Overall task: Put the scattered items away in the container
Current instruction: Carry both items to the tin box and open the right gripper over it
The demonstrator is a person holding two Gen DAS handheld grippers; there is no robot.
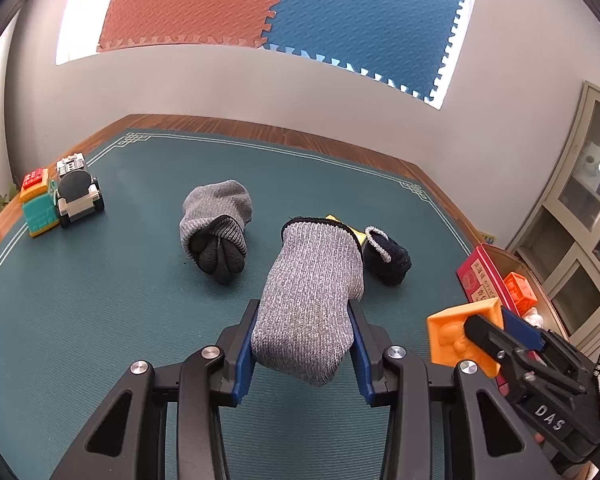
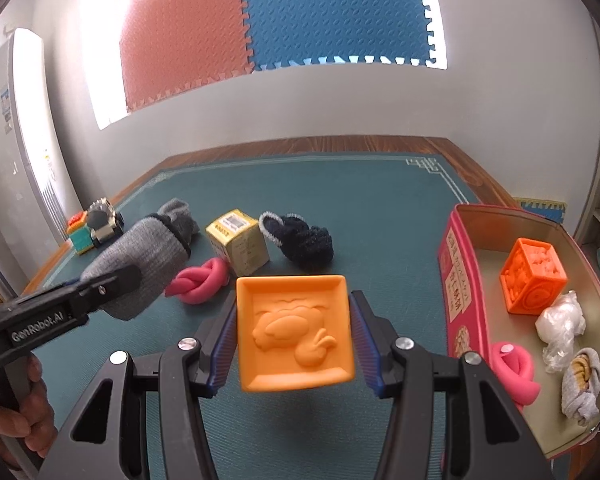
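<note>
Left gripper [image 1: 306, 344] clenched on a grey knit glove [image 1: 312, 300], blue-padded fingers [image 1: 242, 354] pressing its lower part from both sides, cuff pointing away toward the far wall

Right gripper [image 2: 294, 338] clenched on an orange embossed block [image 2: 294, 330], raised relief of an animal facing the camera, held above the green mat [image 2: 340, 208] just left of the container [image 2: 458, 280]

Red-walled container at the right edge of the surface [image 2: 300, 146], open on top, already holding an orange cube [image 2: 534, 282], a crumpled clear plastic wrap [image 2: 560, 324], a pink knotted roll [image 2: 514, 372] and a rolled grey sock [image 2: 580, 386]

Still out on the mat: a second pink knot [image 2: 200, 282] just beside a yellow box [image 2: 238, 246], a dark knitted slipper [image 2: 300, 242] to the right of that box, a grey sock bundle with a black inner part [image 1: 216, 228] further left, near the held glove

At the far left corner, a toy truck [image 1: 76, 192] touching a teal and orange block [image 1: 40, 206] with a red piece on top

Seen from the left wrist, right gripper [image 1: 496, 340] entering from the right with the orange block in front of the container [image 1: 486, 280]

Seen from the right wrist, left gripper [image 2: 112, 284] crossing in from the left, glove hanging above the mat near the pink knot

Red and blue foam tiles [image 2: 280, 20] against the wall behind
</note>
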